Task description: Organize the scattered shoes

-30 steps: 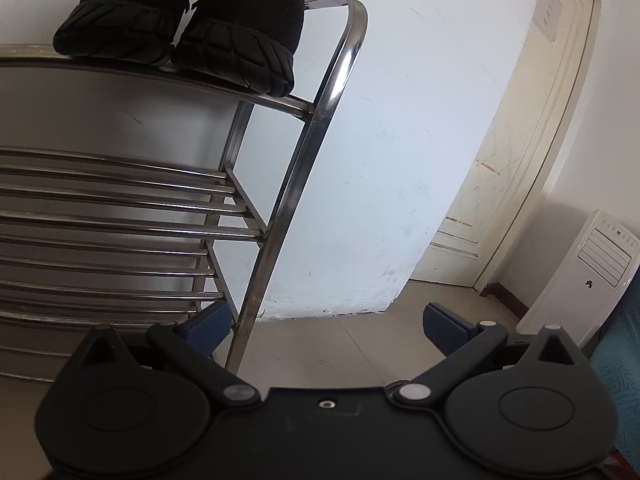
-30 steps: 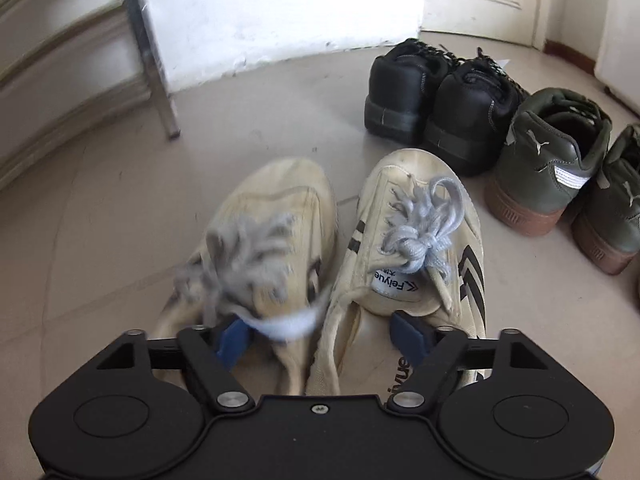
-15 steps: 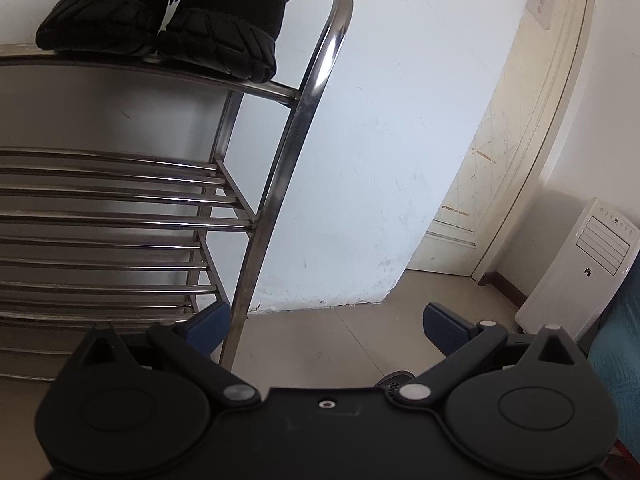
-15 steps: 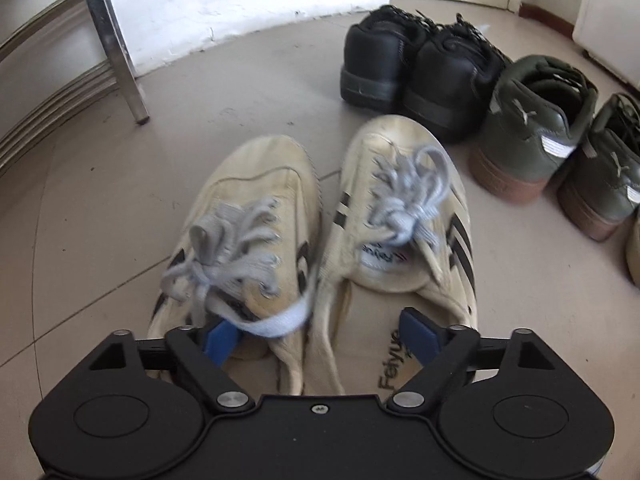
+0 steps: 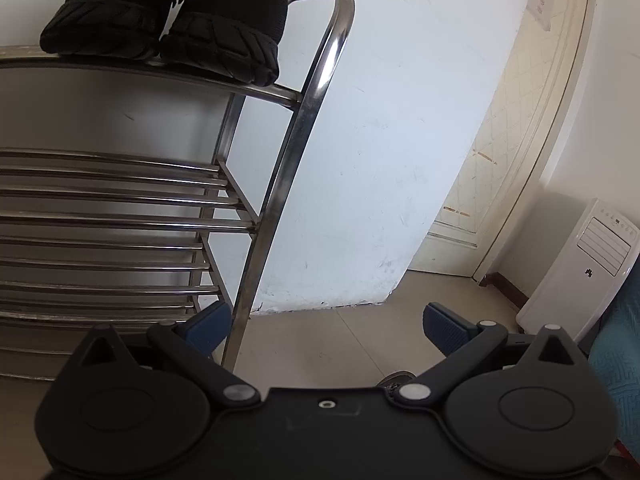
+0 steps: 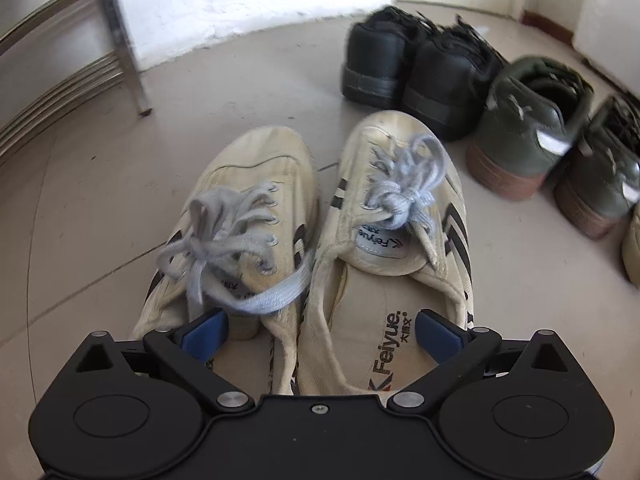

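Right wrist view: the right gripper (image 6: 322,330) has dropped closer over the pair of cream canvas sneakers with grey laces (image 6: 312,248) at lower centre, fingers spread wide astride both heel openings, clamping nothing. Likely a two-shoe grasp is near. Black leather shoes (image 6: 416,76) and olive suede sneakers (image 6: 560,144) wait upper right on beige floor tiles (image 6: 100,184). The left gripper (image 5: 326,326) hangs open before the steel shoe rack (image 5: 280,184), whose top carries black knit shoes (image 5: 172,20).

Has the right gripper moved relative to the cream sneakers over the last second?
Yes. The right gripper backed away: the cream sneakers and rack leg sit farther up-frame.
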Demonstrator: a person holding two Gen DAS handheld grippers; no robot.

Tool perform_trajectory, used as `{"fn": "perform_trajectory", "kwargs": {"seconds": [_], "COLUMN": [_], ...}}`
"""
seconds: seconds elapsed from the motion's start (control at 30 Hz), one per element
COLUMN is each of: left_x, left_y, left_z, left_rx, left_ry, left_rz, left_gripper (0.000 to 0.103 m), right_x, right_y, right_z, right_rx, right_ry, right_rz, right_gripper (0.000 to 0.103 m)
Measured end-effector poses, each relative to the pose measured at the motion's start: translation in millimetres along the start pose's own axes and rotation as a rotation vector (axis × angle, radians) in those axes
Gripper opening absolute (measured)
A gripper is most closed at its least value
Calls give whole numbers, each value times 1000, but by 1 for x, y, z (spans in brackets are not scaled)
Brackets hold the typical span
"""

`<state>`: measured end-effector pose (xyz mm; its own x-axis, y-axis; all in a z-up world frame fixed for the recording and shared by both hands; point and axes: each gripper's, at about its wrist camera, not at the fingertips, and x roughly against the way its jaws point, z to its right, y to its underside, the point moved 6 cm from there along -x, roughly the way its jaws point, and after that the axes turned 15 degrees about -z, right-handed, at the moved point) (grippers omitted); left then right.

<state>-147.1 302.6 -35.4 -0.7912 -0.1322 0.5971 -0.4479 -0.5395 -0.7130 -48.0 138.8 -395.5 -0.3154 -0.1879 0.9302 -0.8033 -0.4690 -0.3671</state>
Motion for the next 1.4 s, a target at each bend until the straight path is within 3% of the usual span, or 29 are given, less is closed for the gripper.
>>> {"fn": "perform_trajectory", "kwargs": {"seconds": [0.1,0.27,0.33,0.4,0.5,0.7,0.73,0.77,0.8,0.83,0.97,1.2,1.33,1.4], "left_x": [-2,-5,-6,-7,-8,-7,-6,-6,-6,-5,-7,-9,-10,-10], "left_y": [0,0,-1,-1,-1,0,0,0,0,0,1,1,1,1], "left_z": [0,2,1,-1,-2,3,4,4,3,2,3,2,2,1], "left_rx": [8,-3,-5,3,20,-9,-15,-17,-16,-10,-12,2,-12,-9], "left_ry": [3,3,-1,-3,3,8,4,2,0,1,3,18,11,11], "left_rz": [-4,-10,-9,-10,-11,-6,-5,-4,-3,-1,-6,-11,-10,-10], "left_gripper": [103,103,103,103,103,103,103,103,103,103,103,103,103,103], "right_x": [4,1,1,3,6,6,6,6,6,6,5,12,7,5], "right_y": [7,1,-4,-3,2,-5,-6,-8,-10,-11,-11,6,-1,0], "right_z": [-6,-6,-1,0,4,0,-2,-3,-4,-6,-5,5,11,9], "right_rx": [85,82,56,62,67,66,66,65,64,66,64,57,-53,-56], "right_ry": [12,-17,-28,-24,-10,-12,-16,-19,-23,-25,-28,11,-13,2], "right_rz": [24,-5,-6,-6,-3,42,53,64,75,85,80,38,17,28], "right_gripper": [101,99,94,83,78,99,96,76,64,63,63,73,76,83]}}
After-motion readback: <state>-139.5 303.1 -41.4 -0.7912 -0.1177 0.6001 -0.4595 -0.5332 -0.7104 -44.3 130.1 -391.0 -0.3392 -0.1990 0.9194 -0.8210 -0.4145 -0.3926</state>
